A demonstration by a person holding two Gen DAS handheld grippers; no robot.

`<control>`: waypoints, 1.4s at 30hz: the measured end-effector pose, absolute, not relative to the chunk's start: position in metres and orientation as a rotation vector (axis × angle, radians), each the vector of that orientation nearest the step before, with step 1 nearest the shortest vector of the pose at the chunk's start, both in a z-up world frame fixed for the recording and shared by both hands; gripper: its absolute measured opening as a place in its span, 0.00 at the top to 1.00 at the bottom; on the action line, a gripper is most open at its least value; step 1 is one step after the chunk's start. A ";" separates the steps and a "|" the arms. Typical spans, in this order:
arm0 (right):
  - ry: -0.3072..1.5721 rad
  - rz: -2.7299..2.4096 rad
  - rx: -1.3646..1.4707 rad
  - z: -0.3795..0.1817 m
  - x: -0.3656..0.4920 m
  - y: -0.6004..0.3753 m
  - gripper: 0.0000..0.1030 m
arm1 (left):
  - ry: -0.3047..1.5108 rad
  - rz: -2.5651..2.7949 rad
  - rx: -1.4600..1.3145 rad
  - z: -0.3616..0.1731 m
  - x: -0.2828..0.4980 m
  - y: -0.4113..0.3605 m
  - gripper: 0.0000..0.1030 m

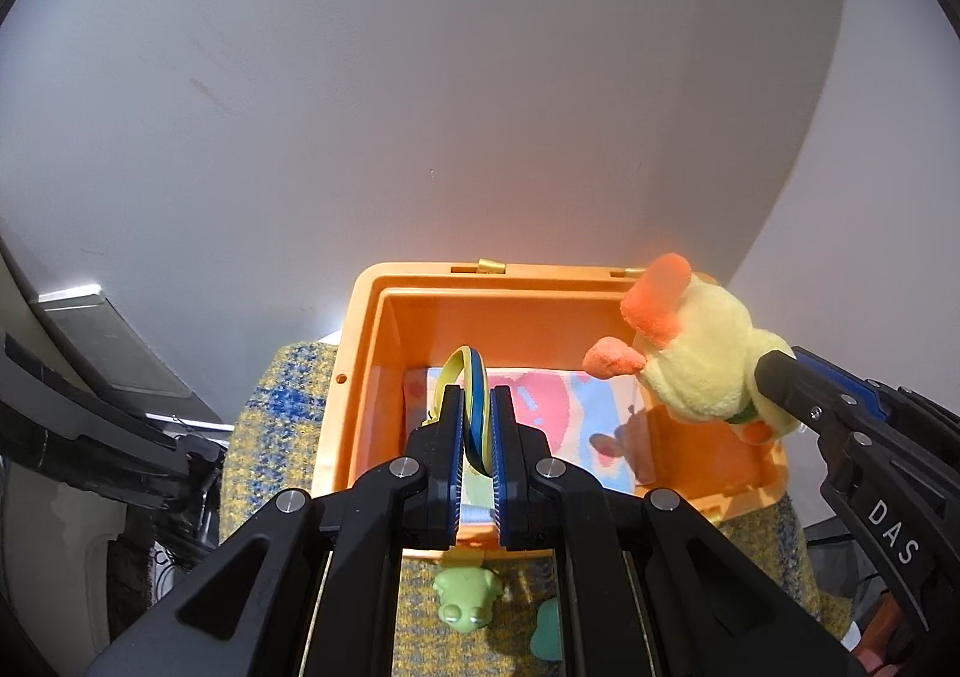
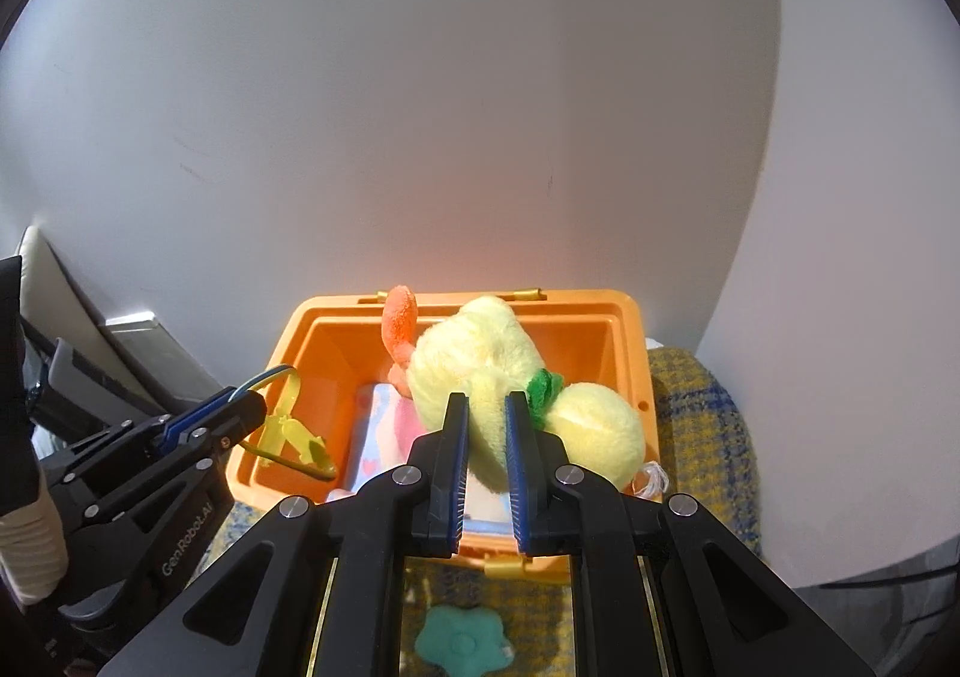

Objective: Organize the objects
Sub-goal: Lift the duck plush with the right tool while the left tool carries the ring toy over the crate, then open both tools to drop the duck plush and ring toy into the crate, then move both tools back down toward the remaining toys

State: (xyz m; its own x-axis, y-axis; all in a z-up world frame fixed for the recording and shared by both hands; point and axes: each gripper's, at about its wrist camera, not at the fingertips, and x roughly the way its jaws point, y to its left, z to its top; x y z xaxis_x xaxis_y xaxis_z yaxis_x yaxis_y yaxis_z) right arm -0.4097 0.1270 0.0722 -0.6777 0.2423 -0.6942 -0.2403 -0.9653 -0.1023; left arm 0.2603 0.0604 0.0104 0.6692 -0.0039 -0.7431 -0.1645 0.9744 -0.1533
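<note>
I am clenching my left claw [image 1: 477, 437] on a yellow-and-blue strap [image 1: 474, 395] and my right claw [image 2: 486, 437] on the plush duck [image 2: 480, 371], both over the open orange box [image 1: 360, 353]. A patterned cloth [image 1: 540, 413] is lining its floor. My fingers are hiding part of the green frog [image 1: 468, 596] and teal flower [image 2: 462, 641] on the woven mat [image 2: 702, 437].

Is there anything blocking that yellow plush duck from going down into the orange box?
Nothing visible does. The duck, held by the right tongs, hangs over the open box; only a flat patterned cloth lies on the bottom.
</note>
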 end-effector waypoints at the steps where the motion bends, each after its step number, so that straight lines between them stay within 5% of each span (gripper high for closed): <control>1: 0.000 2.656 -1.106 0.071 -0.413 0.128 0.88 | 0.836 0.092 -0.214 0.008 0.261 0.060 0.90; 5: 0.010 2.645 -1.112 0.067 -0.419 0.131 0.85 | 0.841 0.109 -0.210 0.005 0.267 0.063 0.88; 6: 0.008 2.637 -1.106 0.064 -0.411 0.138 0.81 | 0.842 0.115 -0.208 0.005 0.268 0.064 0.79; 7: 0.008 2.630 -1.102 0.064 -0.411 0.139 0.66 | 0.843 0.122 -0.209 0.004 0.269 0.065 0.62; 10: -0.006 2.605 -1.044 0.069 -0.405 0.138 0.27 | 0.833 0.150 -0.220 0.003 0.266 0.067 0.31; 14: -0.016 2.597 -1.021 0.068 -0.396 0.139 0.20 | 0.826 0.159 -0.212 0.003 0.258 0.066 0.18; 24: -0.053 2.607 -0.907 0.062 -0.371 0.124 0.14 | 0.828 0.172 -0.199 0.004 0.216 0.061 0.08; 42: -0.102 2.560 -0.961 0.032 -0.304 0.101 0.12 | 0.849 0.198 -0.243 -0.023 0.122 0.065 0.07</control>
